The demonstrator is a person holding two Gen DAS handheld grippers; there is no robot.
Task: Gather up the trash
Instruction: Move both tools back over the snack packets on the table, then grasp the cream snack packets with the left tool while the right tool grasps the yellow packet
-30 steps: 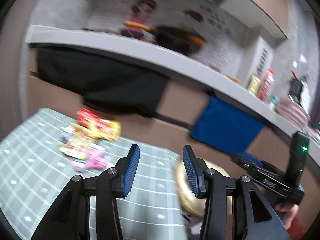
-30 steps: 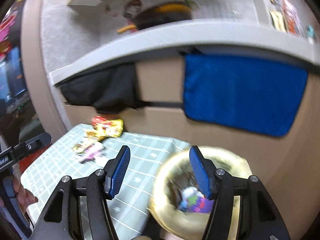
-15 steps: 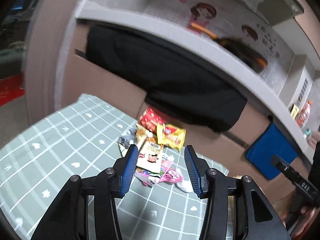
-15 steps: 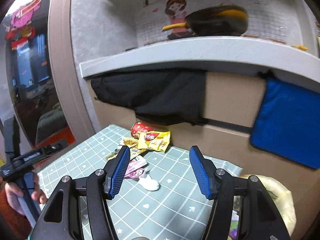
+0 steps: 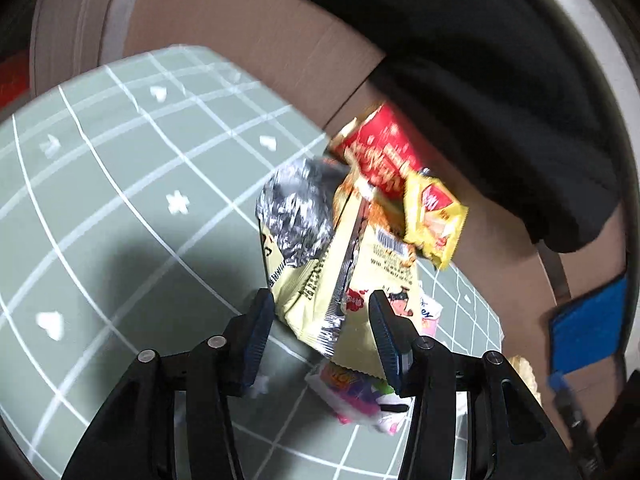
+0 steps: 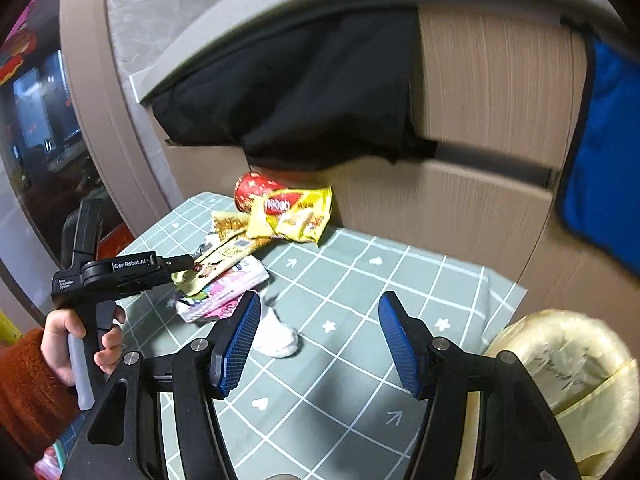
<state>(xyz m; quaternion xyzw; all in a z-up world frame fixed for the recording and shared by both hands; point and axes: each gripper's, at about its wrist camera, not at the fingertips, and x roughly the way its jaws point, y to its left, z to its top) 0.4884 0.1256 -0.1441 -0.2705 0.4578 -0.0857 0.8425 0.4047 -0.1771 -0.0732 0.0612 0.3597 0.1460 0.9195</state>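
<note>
A heap of snack wrappers lies on the green checked tablecloth [image 5: 100, 200]: a pale yellow wrapper [image 5: 340, 276], a red packet [image 5: 380, 156], a small yellow packet [image 5: 432, 220] and a pink wrapper [image 5: 356, 392]. My left gripper [image 5: 322, 336] is open, its jaws on either side of the pale yellow wrapper's near end. In the right wrist view the left gripper [image 6: 180, 262] reaches the pale yellow wrapper [image 6: 224, 256]. My right gripper [image 6: 320, 344] is open and empty above the cloth, near a white crumpled tissue [image 6: 276, 336]. A bin lined with a yellow bag [image 6: 560, 364] stands at the right.
A cabinet front [image 6: 480, 128] rises right behind the heap, with black cloth [image 6: 320, 92] and a blue cloth [image 6: 604, 168] hanging on it. The yellow packet [image 6: 296, 216] and red packet [image 6: 256, 192] lean against it. The table edge runs near the bin.
Both grippers have swung from the bin toward the wrapper heap. The left gripper has closed in until the pale yellow wrapper lies between its open jaws.
</note>
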